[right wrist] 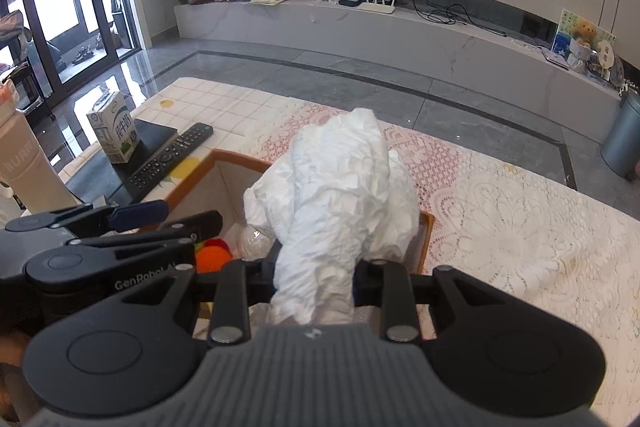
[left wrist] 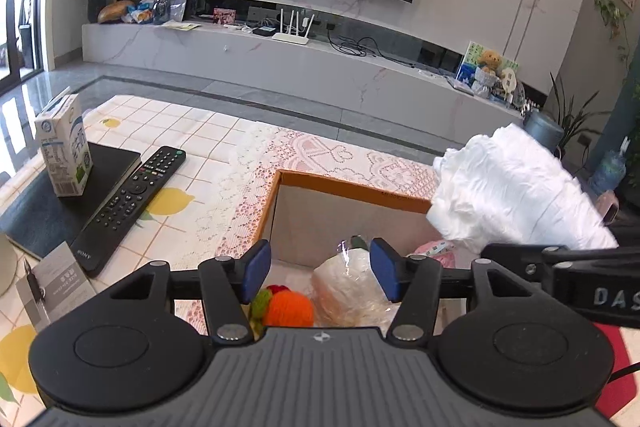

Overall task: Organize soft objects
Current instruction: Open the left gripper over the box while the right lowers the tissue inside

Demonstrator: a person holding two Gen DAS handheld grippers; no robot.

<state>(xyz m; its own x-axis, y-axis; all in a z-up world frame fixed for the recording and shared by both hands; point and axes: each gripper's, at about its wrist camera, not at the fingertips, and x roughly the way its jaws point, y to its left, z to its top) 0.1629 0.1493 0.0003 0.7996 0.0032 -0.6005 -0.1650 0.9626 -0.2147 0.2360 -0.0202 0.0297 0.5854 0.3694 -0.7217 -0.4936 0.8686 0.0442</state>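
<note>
A cardboard box (left wrist: 352, 189) with an orange rim stands on the table. Inside lie an orange and green knitted toy (left wrist: 286, 309), a clear-wrapped white roll (left wrist: 348, 287) and a pink pack (left wrist: 436, 251). My left gripper (left wrist: 318, 269) is open and empty, just above the box's near side. My right gripper (right wrist: 316, 267) is shut on a crumpled white diaper (right wrist: 340, 195) and holds it over the box (right wrist: 426, 239); the diaper also shows in the left wrist view (left wrist: 516, 191). The left gripper shows in the right wrist view (right wrist: 140, 213) at the box's left.
A milk carton (left wrist: 64, 147) stands on a black book (left wrist: 108, 163) at the left, with a Sony remote (left wrist: 132, 203) beside it. A lace cloth (right wrist: 500, 211) covers the table around the box. A card and pen (left wrist: 52, 283) lie near the left edge.
</note>
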